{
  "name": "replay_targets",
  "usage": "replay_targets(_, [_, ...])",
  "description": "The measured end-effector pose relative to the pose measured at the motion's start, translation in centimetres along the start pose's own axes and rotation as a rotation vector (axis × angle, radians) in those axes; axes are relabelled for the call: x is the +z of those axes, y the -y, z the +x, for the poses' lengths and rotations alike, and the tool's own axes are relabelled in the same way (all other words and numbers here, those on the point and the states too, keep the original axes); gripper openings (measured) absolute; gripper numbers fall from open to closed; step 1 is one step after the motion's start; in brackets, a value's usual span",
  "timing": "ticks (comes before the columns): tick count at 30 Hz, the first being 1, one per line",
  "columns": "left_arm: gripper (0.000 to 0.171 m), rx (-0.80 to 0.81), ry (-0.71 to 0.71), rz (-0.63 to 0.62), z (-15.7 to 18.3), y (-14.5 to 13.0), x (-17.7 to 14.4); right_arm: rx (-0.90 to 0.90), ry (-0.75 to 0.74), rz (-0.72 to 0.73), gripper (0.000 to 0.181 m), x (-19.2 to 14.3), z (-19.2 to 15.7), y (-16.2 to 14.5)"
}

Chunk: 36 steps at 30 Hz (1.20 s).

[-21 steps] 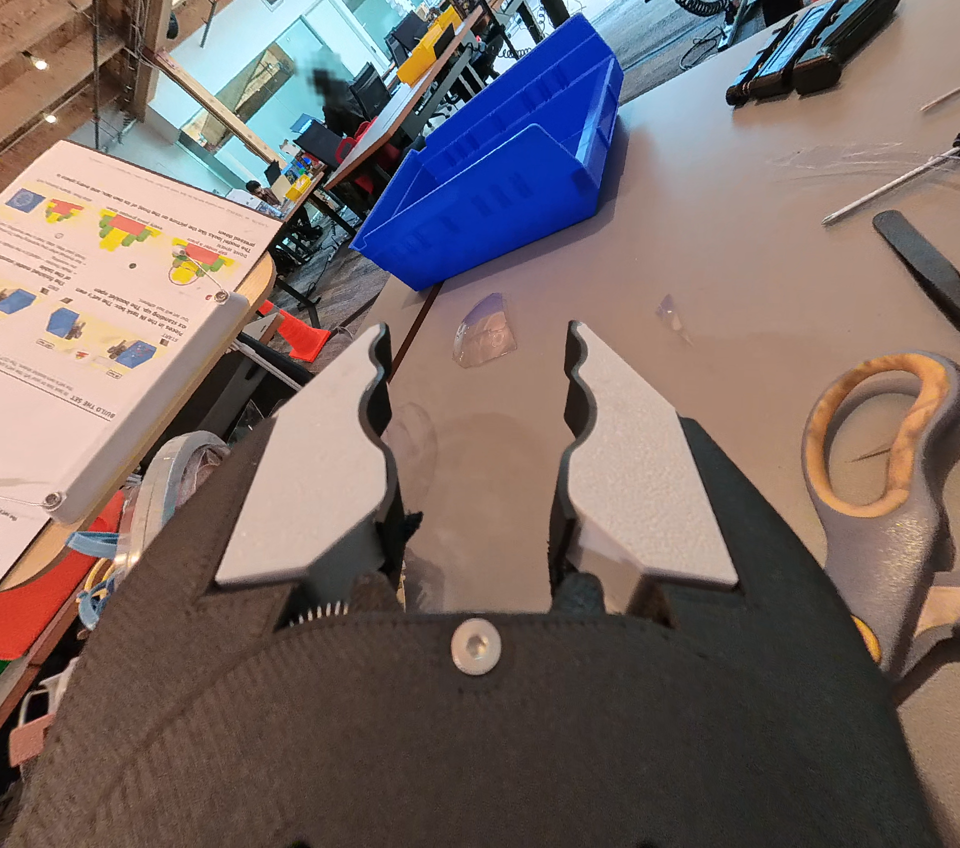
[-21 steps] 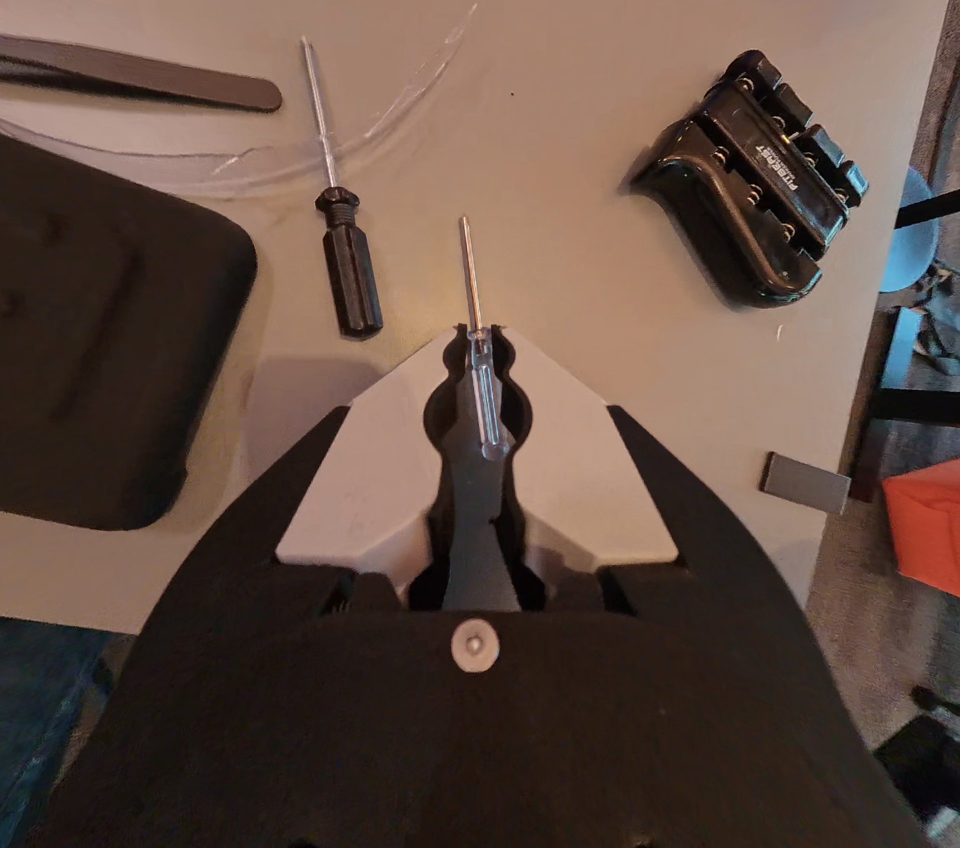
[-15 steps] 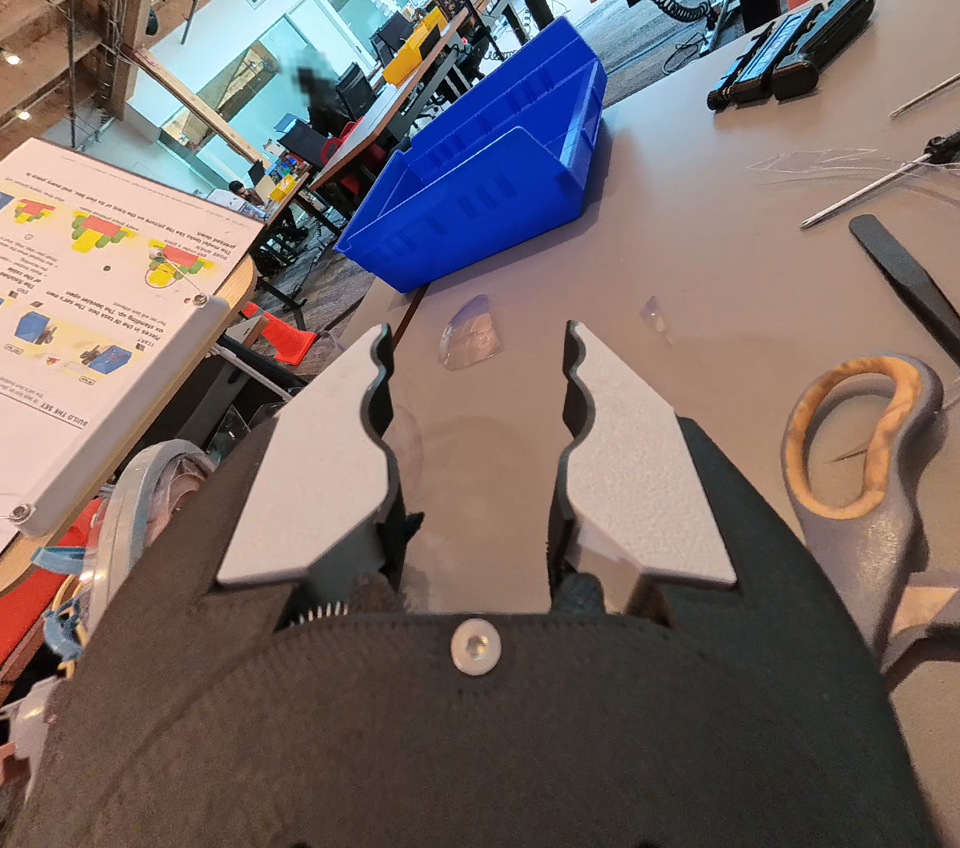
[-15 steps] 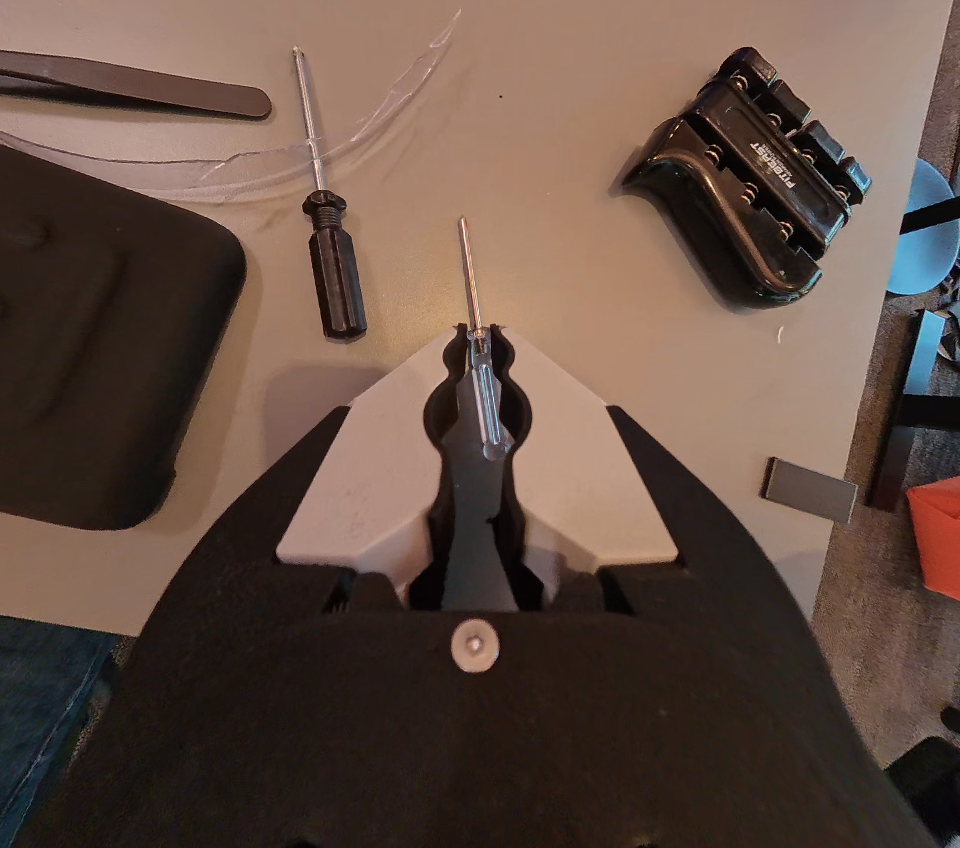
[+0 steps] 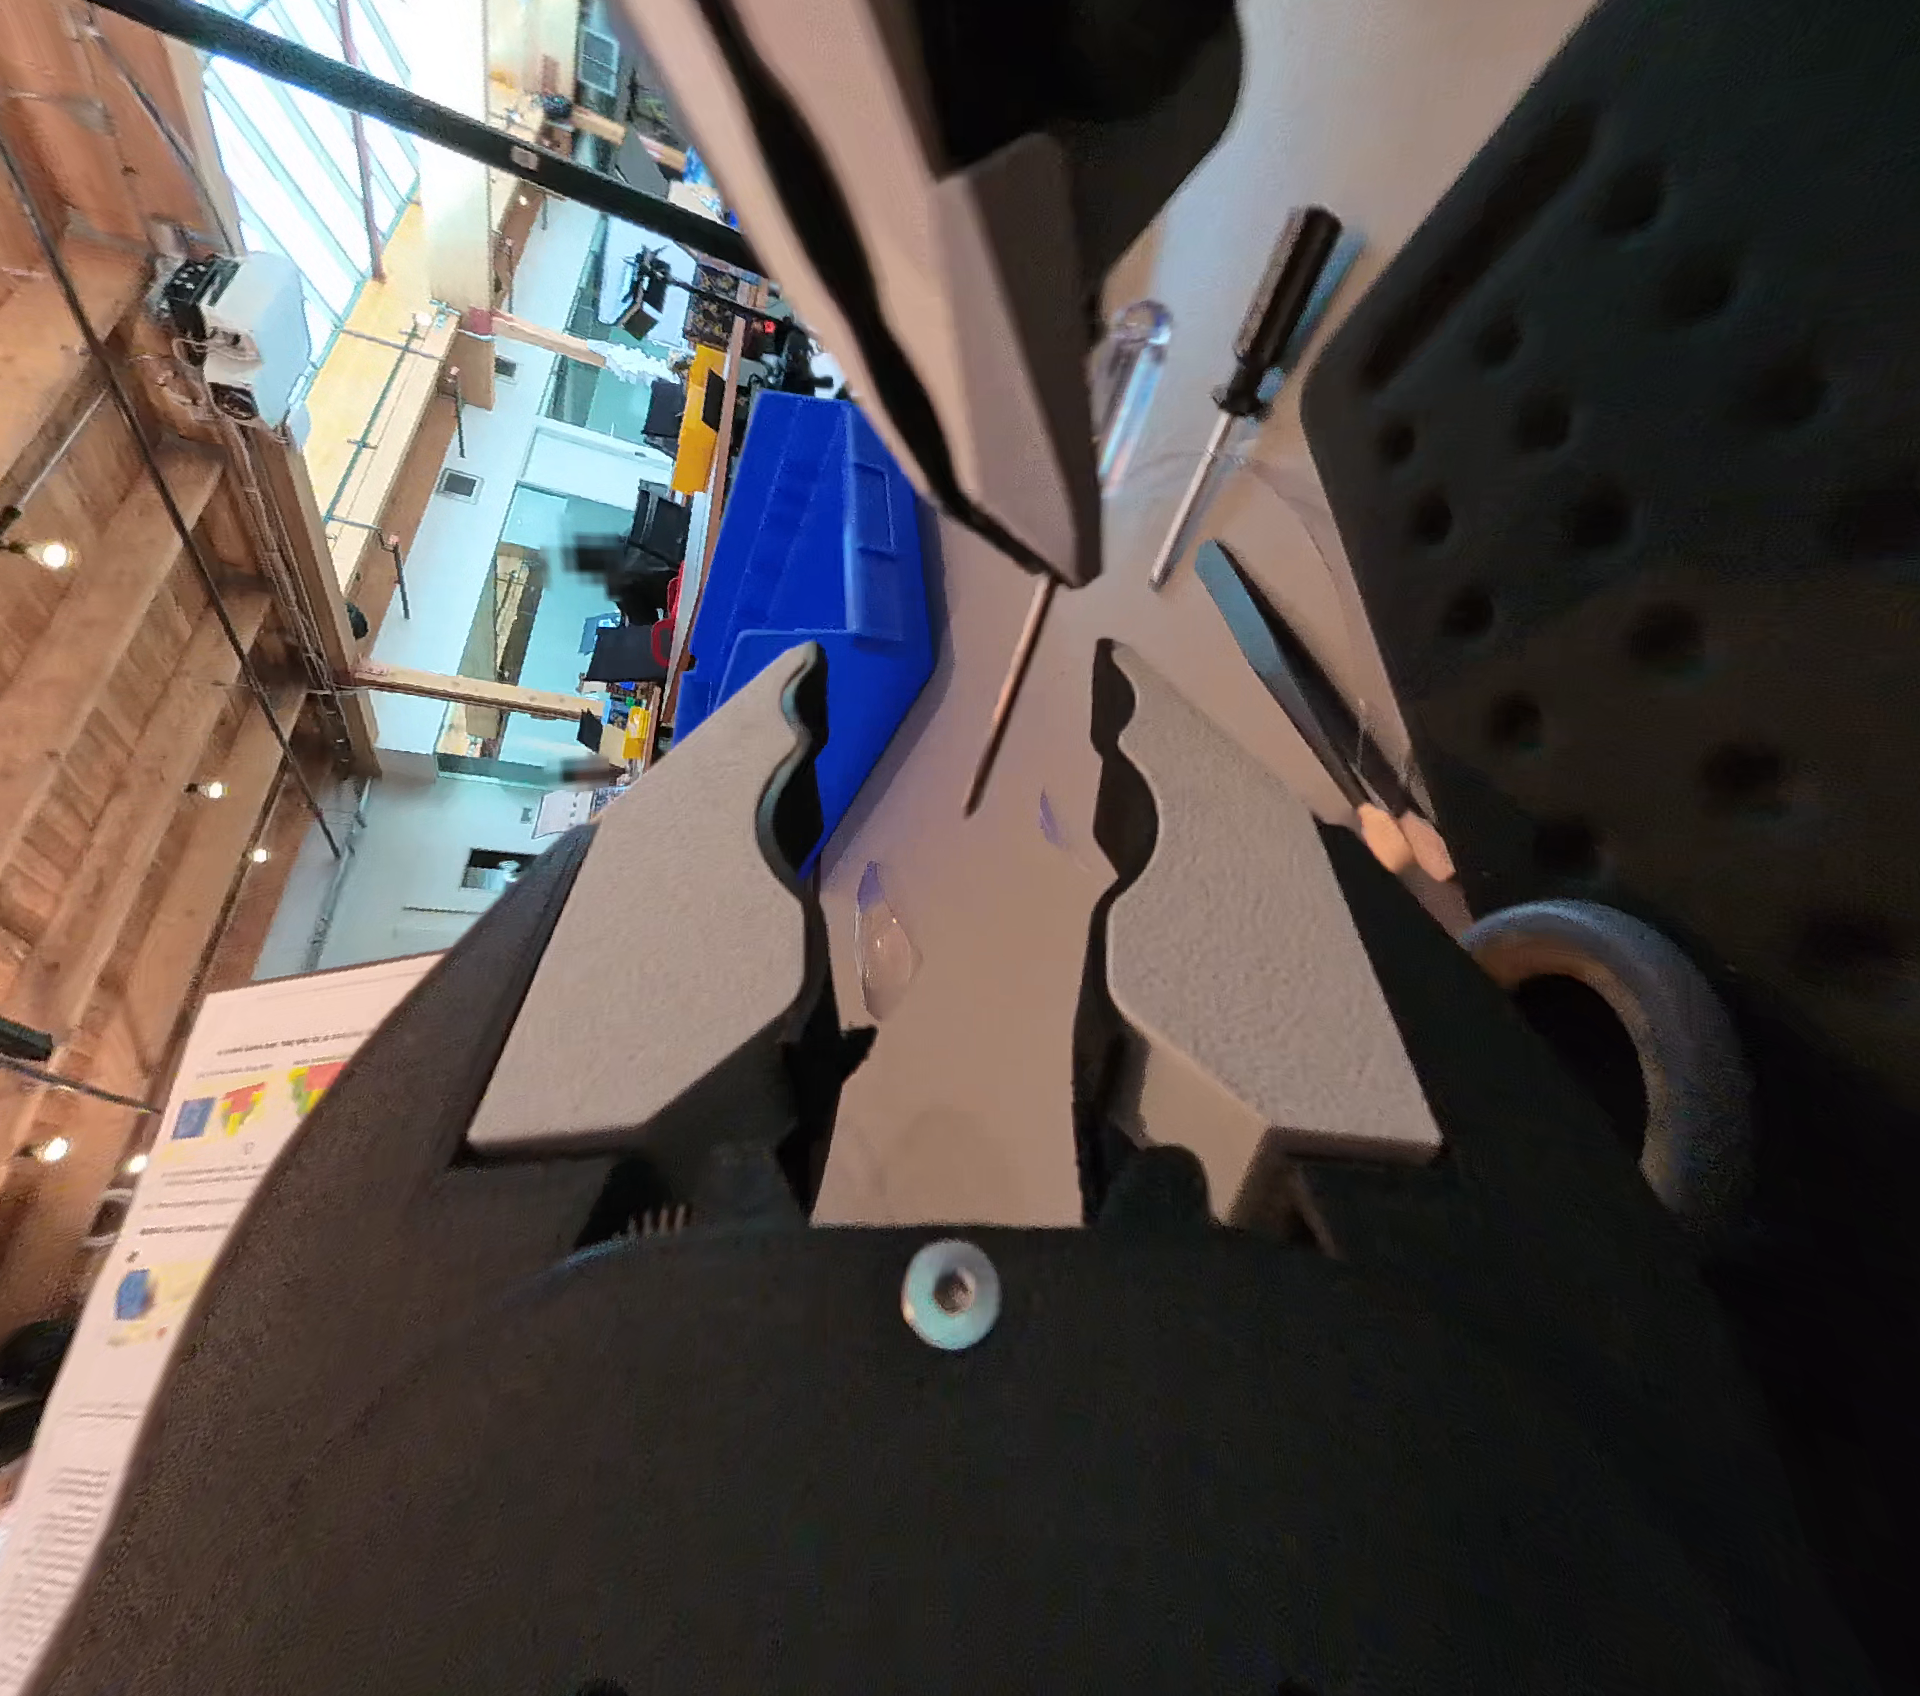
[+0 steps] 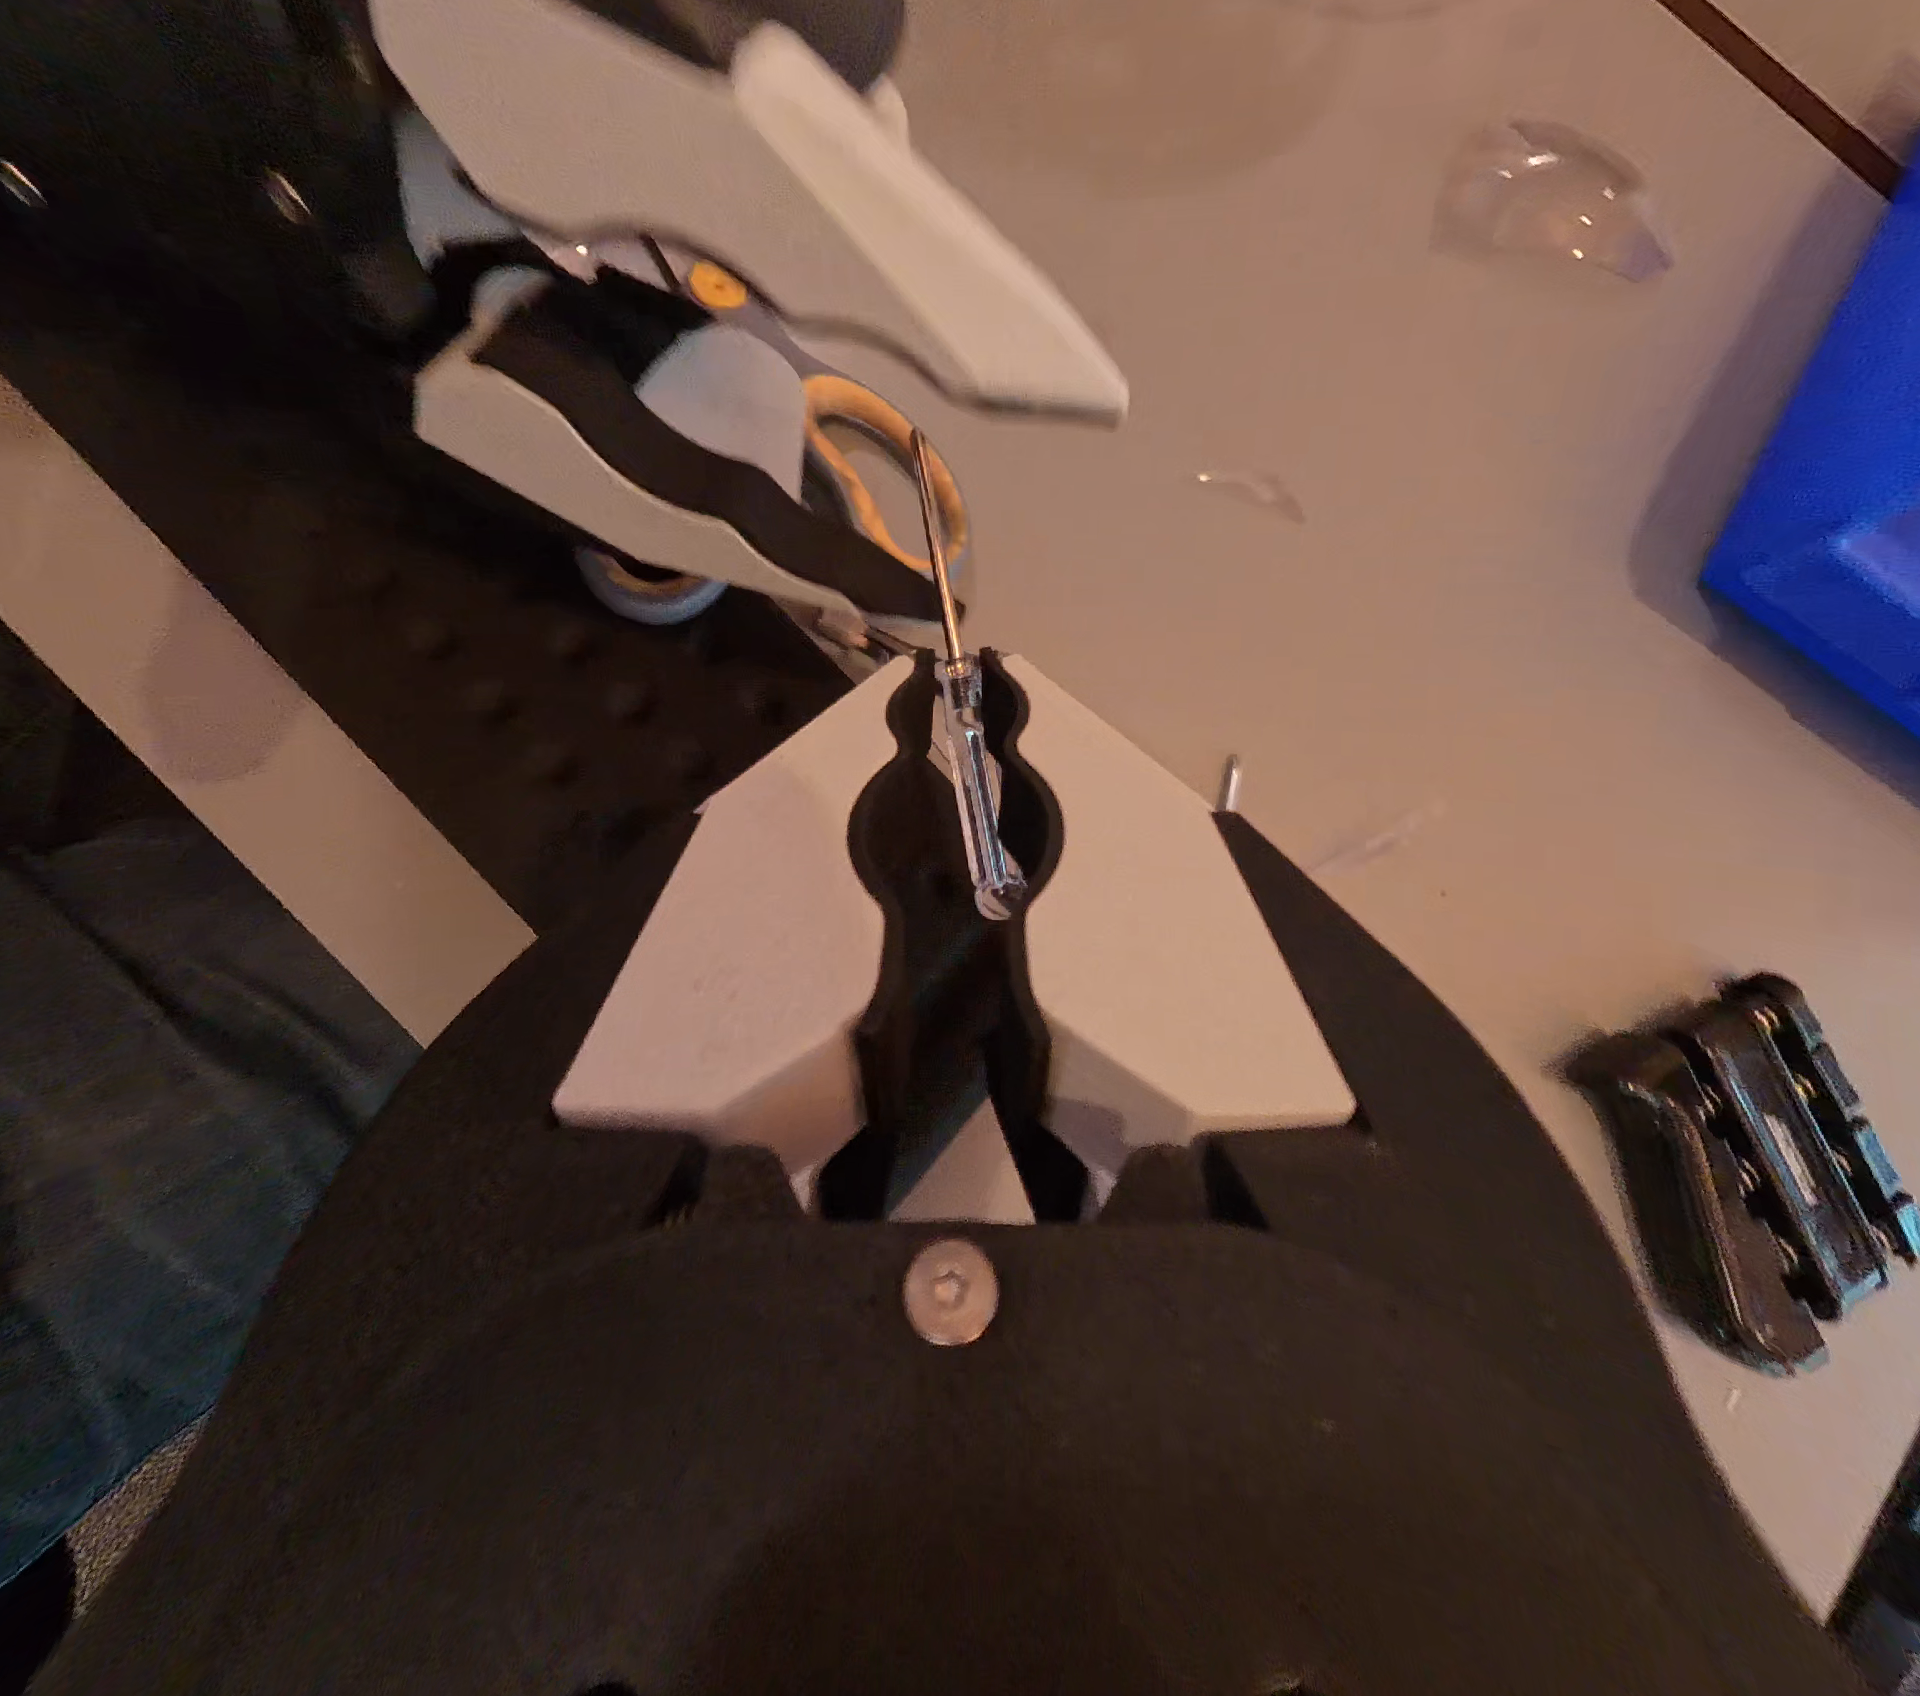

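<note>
The grey table (image 6: pixel 1455 503) lies under both my tools, its far right corner taken by a blue bin (image 5: pixel 821 566). A black perforated case (image 5: pixel 1662 503) sits along the near left edge, with grey-and-orange scissors (image 6: pixel 894 451) just beside it and a black hand-grip trainer (image 6: pixel 1756 1179) well apart at the near right.

My left gripper (image 5: pixel 956 690) hangs above the table with its jaws spread wide and nothing between them; the gap faces my other tool, so the thin shaft points straight into it. My right gripper (image 6: pixel 951 659) is pinched tight on a small clear-handled screwdriver (image 6: pixel 971 773). I hold it by the collar at the fingertips, so the handle lies back in the hollow between the jaws and the metal shaft sticks out free in front, above the scissors.

A black-handled screwdriver (image 5: pixel 1262 337) and dark tweezers (image 5: pixel 1278 670) lie on the table beyond. Scraps of clear plastic (image 6: pixel 1538 202) are scattered near the bin.
</note>
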<state>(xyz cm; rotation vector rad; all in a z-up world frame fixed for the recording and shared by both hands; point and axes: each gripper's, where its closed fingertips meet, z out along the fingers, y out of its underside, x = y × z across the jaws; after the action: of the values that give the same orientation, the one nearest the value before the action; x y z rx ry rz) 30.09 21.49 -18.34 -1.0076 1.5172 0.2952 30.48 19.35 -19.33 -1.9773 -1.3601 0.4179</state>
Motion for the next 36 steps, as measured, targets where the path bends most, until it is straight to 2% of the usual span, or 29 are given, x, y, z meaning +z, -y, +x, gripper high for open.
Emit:
replay_targets(5, [0.002,0.002,-0.063,-0.013,1.1,-0.8,-0.1,-0.001,0.061,0.026,0.007,0.3,-1.0,1.5])
replay_targets(6, [0.0,0.002,-0.059,-0.013,0.9,-0.7,-0.2,0.001,0.066,0.027,0.007,0.3,-1.0,1.5])
replay_targets(9, [0.0,-0.023,-0.052,-0.019,0.8,-0.8,-0.2,0.009,0.067,0.048,0.007,0.1,-0.9,1.8])
replay_targets(11, [0.0,-0.075,-0.037,-0.003,0.1,-0.7,-0.3,0.035,0.054,0.123,0.01,-0.4,-0.4,2.8])
replay_targets(15, [0.0,-0.156,0.001,0.044,-1.2,-0.5,-0.9,0.132,0.083,0.288,0.034,-2.5,0.4,3.9])
replay_targets(19, [0.0,-0.185,0.018,0.078,-1.9,-0.3,-1.3,0.235,0.191,0.408,0.035,-4.0,0.4,3.6])
replay_targets(23, [0.0,-0.187,-0.05,0.048,-0.8,-1.2,-0.8,0.265,0.194,0.361,0.031,-2.5,1.1,1.8])
replay_targets(25, [0.0,-0.284,-0.193,0.008,0.6,-2.4,-0.7,0.274,0.171,0.371,0.026,-2.3,1.6,1.5])
replay_targets(28, [0.007,-0.428,-0.233,0.008,-0.3,-3.9,-1.2,0.247,0.173,0.327,0.026,-1.6,1.1,0.5])
replay_targets(30, [0.011,-0.52,-0.252,0.009,-0.7,-4.8,-1.2,0.226,0.153,0.244,0.029,-0.3,1.0,-0.5])
replay_targets(33, [0.033,-0.716,-0.415,-0.093,1.3,-5.9,-0.8,0.202,0.119,0.186,0.035,1.0,1.4,-1.1])
replay_targets(34, [0.03,-0.763,-0.454,-0.128,2.0,-6.3,-0.5,0.216,0.109,0.183,0.035,1.2,1.8,-1.2])
replay_targets(35, [0.036,-0.822,-0.535,-0.193,3.3,-6.7,-0.4,0.239,0.103,0.184,0.032,1.5,2.1,-1.4])
replay_targets(36, [0.039,-0.869,-0.556,-0.233,3.7,-7.1,0.0,0.258,0.1,0.193,0.03,1.7,2.3,-1.4])
